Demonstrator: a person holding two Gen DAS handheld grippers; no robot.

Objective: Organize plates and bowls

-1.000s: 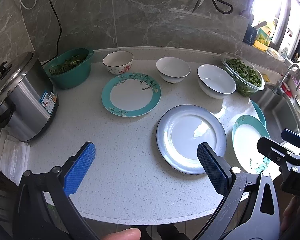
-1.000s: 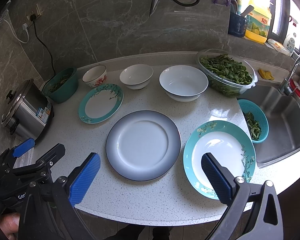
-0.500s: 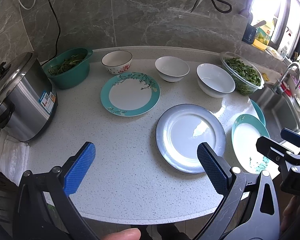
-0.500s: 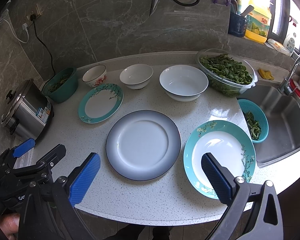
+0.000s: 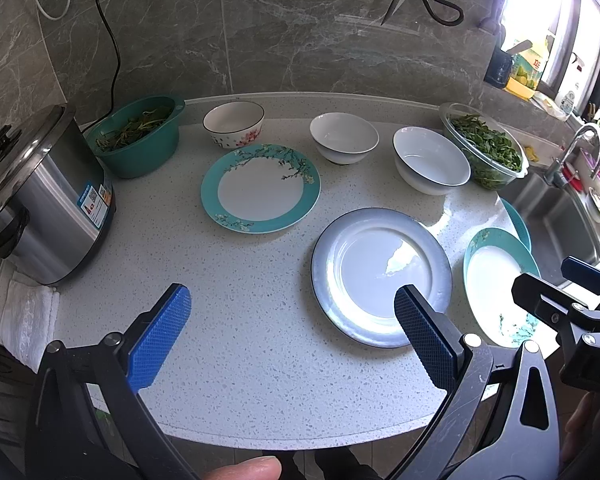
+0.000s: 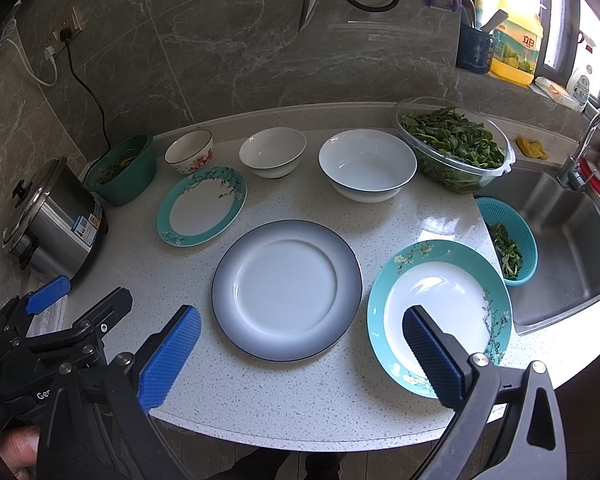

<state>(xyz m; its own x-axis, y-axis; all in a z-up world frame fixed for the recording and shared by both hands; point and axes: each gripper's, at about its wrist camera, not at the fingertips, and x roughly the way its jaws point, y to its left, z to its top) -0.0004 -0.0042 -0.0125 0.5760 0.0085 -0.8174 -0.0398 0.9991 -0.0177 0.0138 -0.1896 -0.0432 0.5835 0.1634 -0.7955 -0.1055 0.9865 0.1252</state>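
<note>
Left tongs and right tongs both spread wide, holding nothing, above the near edge of the counter. Laid out there: grey-rimmed plate in the middle, teal floral plate just right of it, a second teal plate behind left, 3 bowls in a back row. Yellow bottle marked "立白"; rice cooker label too small to read.

Both grippers, left and right, have black frames. Their pads are blue and cross-hatched, with silver screws.
</note>
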